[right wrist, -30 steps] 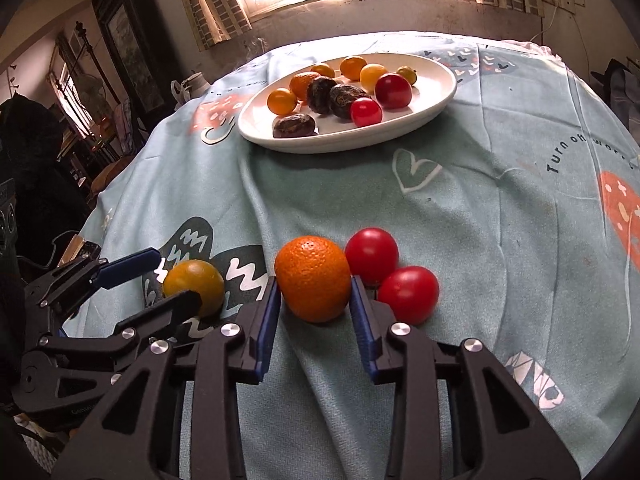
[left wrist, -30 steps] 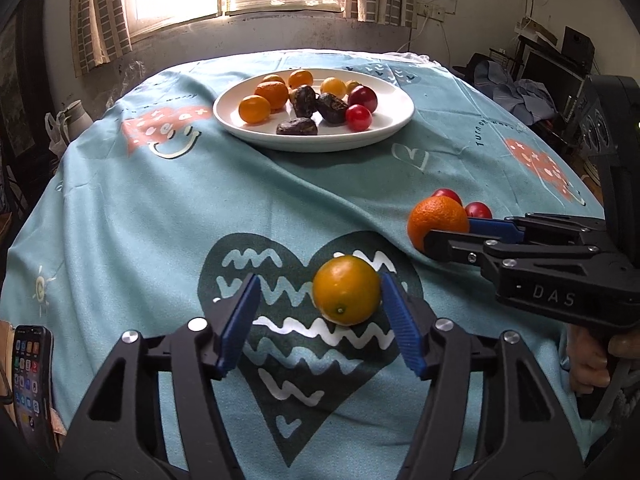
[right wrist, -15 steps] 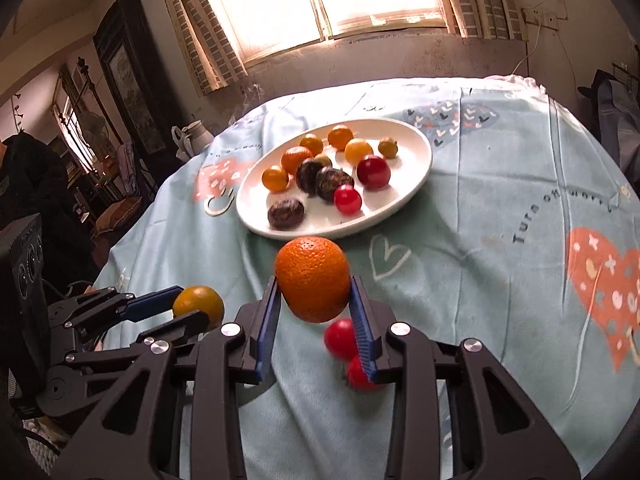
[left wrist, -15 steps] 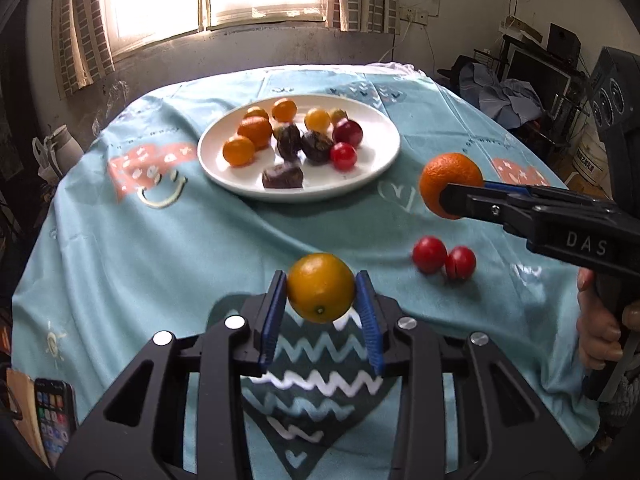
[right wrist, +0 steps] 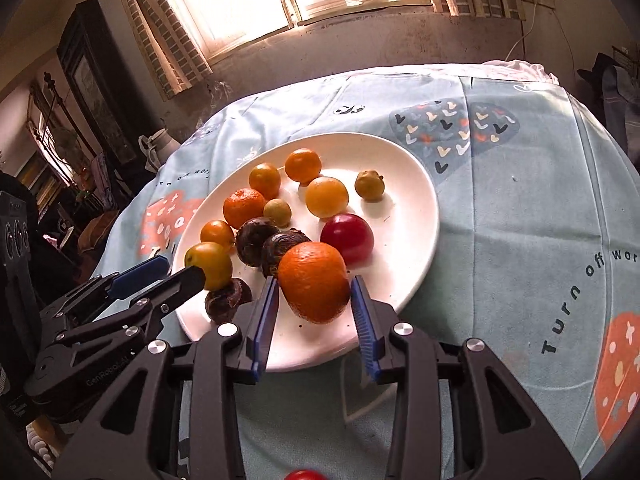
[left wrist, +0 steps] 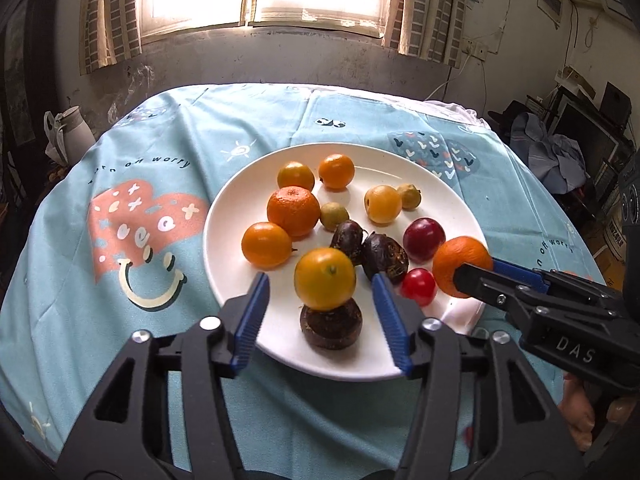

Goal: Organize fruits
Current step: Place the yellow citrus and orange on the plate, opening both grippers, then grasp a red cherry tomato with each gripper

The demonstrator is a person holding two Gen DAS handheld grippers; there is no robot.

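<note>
While the left claw [left wrist: 322,300] gapes (yellow fruit [left wrist: 325,279] between), right claw [right wrist: 316,302] loosens around orange [right wrist: 313,281].

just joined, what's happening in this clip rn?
A person with a handheld gripper in each hand is moving fruit onto the white plate. The left gripper is open around a yellow-orange citrus that looks perched on a dark fruit on the plate. The right gripper brackets a large orange over the plate's near edge; whether it grips it is unclear. One red fruit lies off the plate.
</note>
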